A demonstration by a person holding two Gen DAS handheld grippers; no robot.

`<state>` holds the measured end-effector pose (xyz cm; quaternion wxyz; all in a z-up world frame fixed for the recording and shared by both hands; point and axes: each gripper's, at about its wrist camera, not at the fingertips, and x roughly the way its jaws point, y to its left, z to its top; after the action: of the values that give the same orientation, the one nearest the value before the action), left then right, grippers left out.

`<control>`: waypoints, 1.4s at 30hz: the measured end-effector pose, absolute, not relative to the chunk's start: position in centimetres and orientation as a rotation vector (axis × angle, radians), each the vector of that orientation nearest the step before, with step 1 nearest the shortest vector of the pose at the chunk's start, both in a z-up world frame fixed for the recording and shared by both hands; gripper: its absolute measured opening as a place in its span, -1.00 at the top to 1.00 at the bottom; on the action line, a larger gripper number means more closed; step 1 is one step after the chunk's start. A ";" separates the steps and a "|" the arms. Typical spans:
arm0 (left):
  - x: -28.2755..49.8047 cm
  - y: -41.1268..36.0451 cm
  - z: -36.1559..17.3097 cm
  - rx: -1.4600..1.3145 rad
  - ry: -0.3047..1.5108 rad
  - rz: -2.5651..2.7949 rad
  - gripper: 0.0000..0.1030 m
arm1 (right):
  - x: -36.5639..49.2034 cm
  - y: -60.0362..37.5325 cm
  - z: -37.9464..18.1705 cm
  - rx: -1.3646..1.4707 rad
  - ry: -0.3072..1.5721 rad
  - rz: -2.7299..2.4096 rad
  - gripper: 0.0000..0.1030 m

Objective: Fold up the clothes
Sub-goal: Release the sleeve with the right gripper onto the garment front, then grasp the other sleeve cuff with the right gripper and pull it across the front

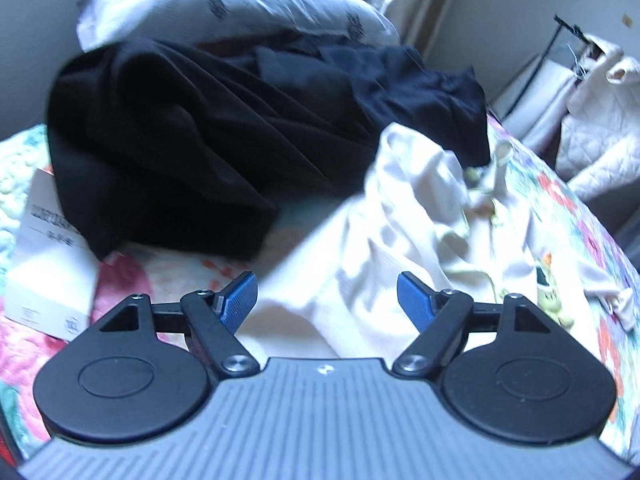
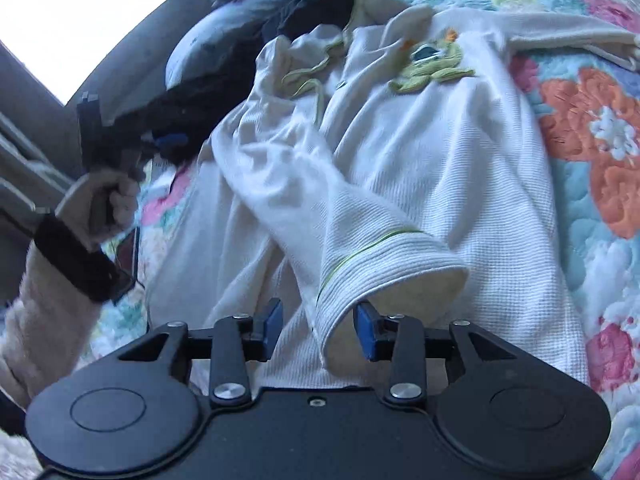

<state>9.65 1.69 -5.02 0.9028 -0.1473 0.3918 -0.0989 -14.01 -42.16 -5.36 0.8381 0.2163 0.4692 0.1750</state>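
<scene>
The cream waffle-knit top with a green frog patch [image 2: 420, 152] lies spread on the floral quilted bed [image 2: 580, 128]; the left tongs [image 1: 327, 300] gape wide above it, empty; the right tongs [image 2: 320, 330] stand half-open around its ribbed sleeve cuff [image 2: 384, 276], not pinching it.

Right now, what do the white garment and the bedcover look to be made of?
White garment: soft knit, likely cotton; waffle texture and ribbed cuff show. Bedcover: quilted fabric, matte, with stitched puffy floral patches; fibre unclear.

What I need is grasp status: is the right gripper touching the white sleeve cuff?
Cannot tell. In the right wrist view the right gripper straddles the sleeve cuff: one pad stands clear, the other overlaps the cuff's opening, contact unclear.
</scene>
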 end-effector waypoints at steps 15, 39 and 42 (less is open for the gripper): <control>8.3 -5.5 -9.5 -0.105 0.959 -0.295 -0.49 | -11.5 -43.5 -8.2 0.675 0.852 0.081 0.89; 3.9 -10.9 -3.0 -0.113 0.782 -0.540 -0.51 | -16.9 -45.2 2.3 0.276 0.706 -0.078 -0.23; 2.8 -15.3 -2.2 -0.044 0.754 -0.626 -0.51 | -12.7 -47.4 2.6 0.356 0.640 -0.166 -0.23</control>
<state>2.84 -15.33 -2.22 0.8822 -0.0210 0.3619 -0.3006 -12.67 -47.38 2.64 0.9303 0.1740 0.3124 -0.0812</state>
